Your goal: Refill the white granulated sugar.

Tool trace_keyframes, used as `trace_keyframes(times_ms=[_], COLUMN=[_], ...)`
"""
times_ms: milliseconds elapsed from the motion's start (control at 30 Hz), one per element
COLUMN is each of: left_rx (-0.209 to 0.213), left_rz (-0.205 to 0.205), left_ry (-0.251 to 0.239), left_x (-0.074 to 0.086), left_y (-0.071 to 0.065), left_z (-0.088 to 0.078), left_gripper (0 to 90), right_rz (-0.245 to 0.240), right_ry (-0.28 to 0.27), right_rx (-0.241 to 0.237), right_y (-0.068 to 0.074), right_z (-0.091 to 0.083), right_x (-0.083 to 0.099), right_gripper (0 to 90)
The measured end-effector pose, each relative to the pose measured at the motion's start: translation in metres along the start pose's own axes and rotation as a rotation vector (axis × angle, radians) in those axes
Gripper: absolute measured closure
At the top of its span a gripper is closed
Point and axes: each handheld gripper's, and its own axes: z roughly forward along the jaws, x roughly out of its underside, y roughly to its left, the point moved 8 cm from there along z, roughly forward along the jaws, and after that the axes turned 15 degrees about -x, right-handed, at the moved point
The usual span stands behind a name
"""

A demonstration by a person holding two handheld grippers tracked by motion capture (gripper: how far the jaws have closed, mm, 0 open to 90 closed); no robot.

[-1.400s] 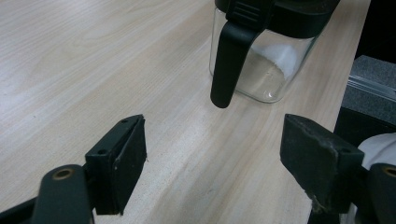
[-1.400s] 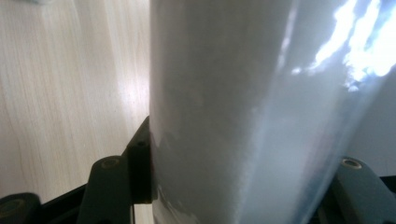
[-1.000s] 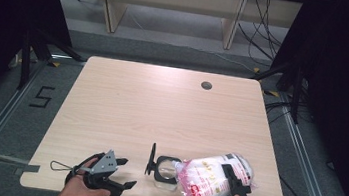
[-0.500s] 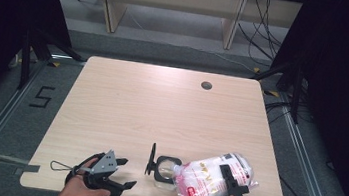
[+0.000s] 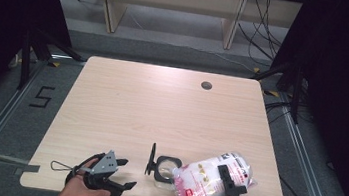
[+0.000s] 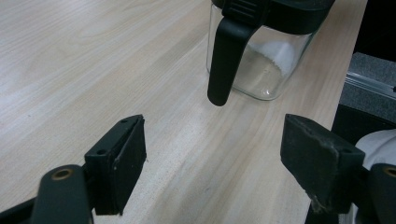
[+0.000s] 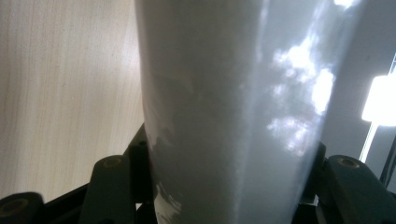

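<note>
A clear glass jar [image 5: 165, 171] with a black rim and a raised flip lid [image 5: 151, 158] stands near the table's front edge. In the left gripper view the jar [image 6: 261, 60] holds a little white grain behind its black handle [image 6: 224, 60]. My left gripper [image 5: 128, 174] rests to the left of the jar, open, with nothing between its jaws [image 6: 215, 128]. My right gripper [image 5: 227, 179] is shut on a plastic bag of white grain with red print [image 5: 202, 184]. The bag is tilted, its lower left end right beside the jar's mouth. Up close the bag [image 7: 224, 93] sits pressed between the two jaws.
The light wooden table [image 5: 160, 111] has a round cable hole [image 5: 206, 86] at its far right. Black stands and metal floor rails flank the table. Wooden shelf legs stand behind it. Both hands sit at the front edge.
The bag's left end has sagged slightly lower toward the jar. Both hands and the jar have kept their places.
</note>
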Motion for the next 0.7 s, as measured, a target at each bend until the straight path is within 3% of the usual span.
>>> trace_keyframes(times_ms=[33,333,367,400,433,500,600,633,667,700], left_rx=[-0.003,-0.005,-0.005,-0.006,-0.005,-0.003,-0.004,-0.005,-0.005,-0.005], left_rz=[-0.022,-0.019,-0.014,-0.019,-0.02,-0.013,-0.021,-0.013,-0.021,-0.021], left_ry=[0.006,0.004,0.002,0.003,0.003,0.002,0.004,0.002,0.004,0.004], left_x=[0.0005,0.0002,0.0001,0.0002,0.0002,0.0001,0.0003,0.0001,0.0003,0.0004], left_y=[-0.0011,-0.0007,-0.0003,-0.0006,-0.0008,-0.0005,-0.0011,-0.0006,-0.001,-0.001], left_z=[0.0002,-0.0001,0.0001,0.0,-0.0001,0.0,0.0,0.0,0.0002,0.0003], left_gripper=[22.1,22.1,22.1,22.1,22.1,22.1,22.1,22.1,22.1,22.1], right_rz=[0.0,0.003,0.045,0.036,-0.011,0.016,0.007,0.043,0.043,0.005], right_ry=[0.004,-0.004,0.008,-0.009,-0.01,-0.003,-0.001,-0.003,0.002,-0.011], right_rx=[-0.005,0.0,-0.017,-0.002,0.002,-0.009,-0.011,-0.014,-0.016,0.009], right_y=[0.0,-0.0014,0.0024,0.0013,-0.002,0.0009,0.0011,0.0041,0.0047,0.0007], right_z=[-0.0001,-0.0008,-0.0011,0.0001,0.0,0.0002,0.0006,0.0009,0.0008,0.0012], right_x=[0.0002,-0.0008,0.0011,0.0002,-0.001,0.0008,0.0008,0.0018,0.002,-0.0001], right_gripper=[43.5,43.6,43.6,43.6,43.6,43.6,43.6,43.6,43.6,43.6])
